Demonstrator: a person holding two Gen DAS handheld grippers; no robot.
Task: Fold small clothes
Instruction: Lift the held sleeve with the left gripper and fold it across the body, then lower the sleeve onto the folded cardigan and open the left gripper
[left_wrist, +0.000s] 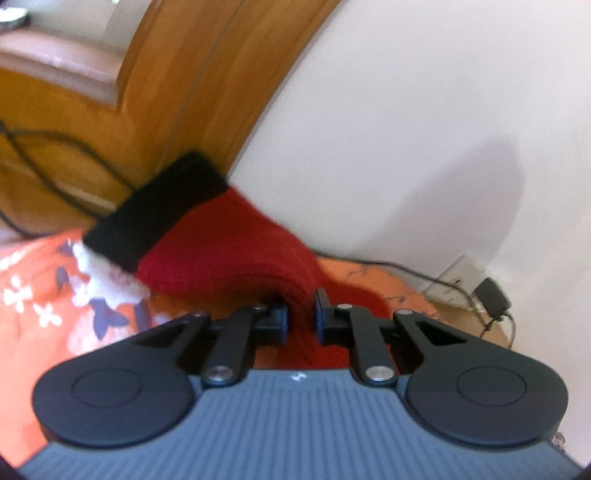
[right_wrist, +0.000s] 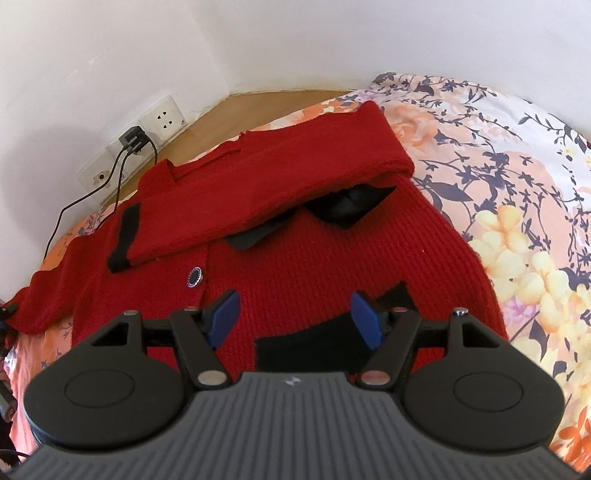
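A red knit cardigan with a black collar and a dark button lies spread on a floral bedsheet. One sleeve is folded across the chest, its black cuff at the left. My right gripper hovers open over the lower body of the cardigan, nothing between its blue pads. In the left wrist view my left gripper is shut on the other red sleeve. That sleeve is lifted off the sheet, and its black cuff hangs out to the upper left, blurred.
A white wall runs behind the bed. A wall socket holds a black charger whose cables trail down to the bed edge; the charger also shows at the right. A wooden headboard stands to the left.
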